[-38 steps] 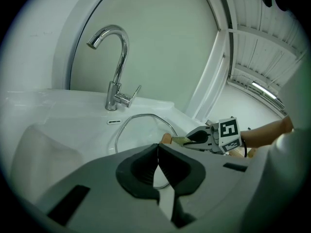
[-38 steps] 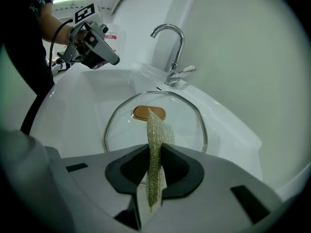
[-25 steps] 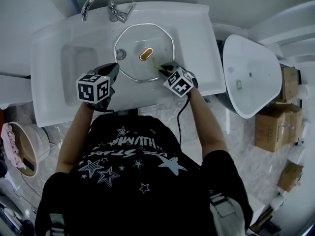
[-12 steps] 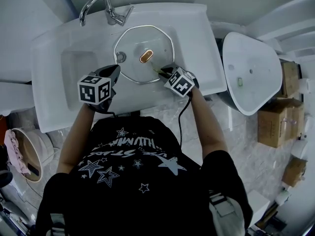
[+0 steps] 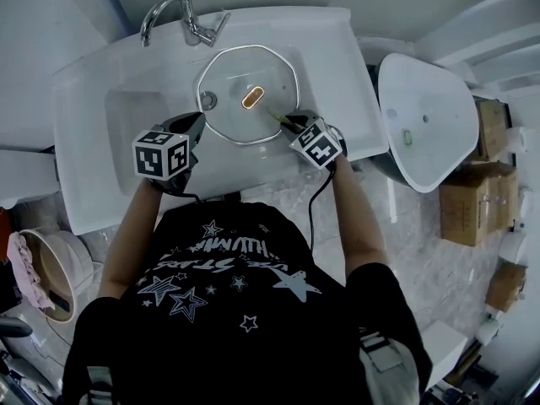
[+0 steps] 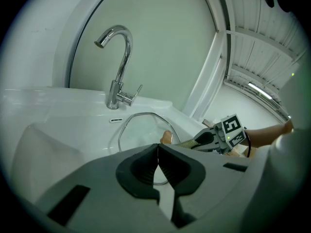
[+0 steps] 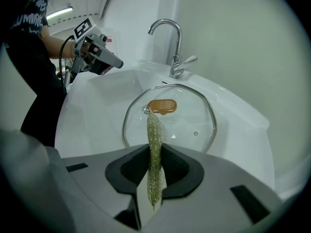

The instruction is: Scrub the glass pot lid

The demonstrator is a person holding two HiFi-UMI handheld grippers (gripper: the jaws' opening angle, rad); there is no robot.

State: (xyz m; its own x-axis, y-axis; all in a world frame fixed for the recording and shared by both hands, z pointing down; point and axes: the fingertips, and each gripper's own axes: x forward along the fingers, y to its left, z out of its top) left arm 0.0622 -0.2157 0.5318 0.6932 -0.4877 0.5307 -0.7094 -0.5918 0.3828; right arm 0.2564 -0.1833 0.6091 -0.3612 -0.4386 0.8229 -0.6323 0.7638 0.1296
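Glass pot lid scrubbing begins at our right claw, whose jaws are pinched tight on a green mesh scrub pad. The pad's free end reaches forward to the lid just short of the brown handle. Our left claw has its jaws pressed together with nothing between them, and it hovers by the lid's rim at about 8 o'clock in the head view. The right claw sits at about 5 o'clock.

To scrub well, we judge the pad should be laid flatter on the glass and swept in overlapping arcs from the handle outward. The left claw could steady the rim so the lid does not skate in the sink.

We see the lid lying flat in the basin, handle up, dead ahead at 12 o'clock, with the faucet beyond it at about 11. Being nearly round, it has no real long axis; its oval handle runs roughly from 8 to 2 o'clock in the head view.
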